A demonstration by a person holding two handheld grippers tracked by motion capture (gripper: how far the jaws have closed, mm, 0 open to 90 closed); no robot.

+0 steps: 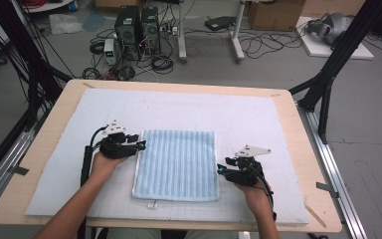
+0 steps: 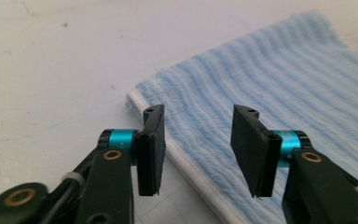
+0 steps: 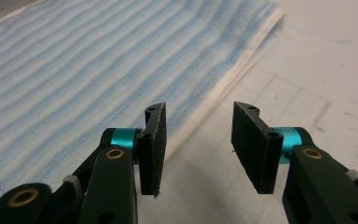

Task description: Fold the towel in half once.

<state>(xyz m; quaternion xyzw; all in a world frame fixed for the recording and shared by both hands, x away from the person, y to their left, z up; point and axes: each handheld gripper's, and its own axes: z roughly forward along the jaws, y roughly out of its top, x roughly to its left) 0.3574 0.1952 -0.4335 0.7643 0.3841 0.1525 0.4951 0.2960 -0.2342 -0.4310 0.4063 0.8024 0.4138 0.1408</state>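
Left gripper view: jaws of left gripper released, towel edge under the gap, nothing gripped. Right gripper jaws also released, towel hem at 11 o'clock. Towel lies flat mid-bench w/ grippers at 9 & 3 o'clock.

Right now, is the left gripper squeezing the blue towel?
No. In the left gripper view, the left gripper stands open with a gap between its pads, just above the blue towel's edge.
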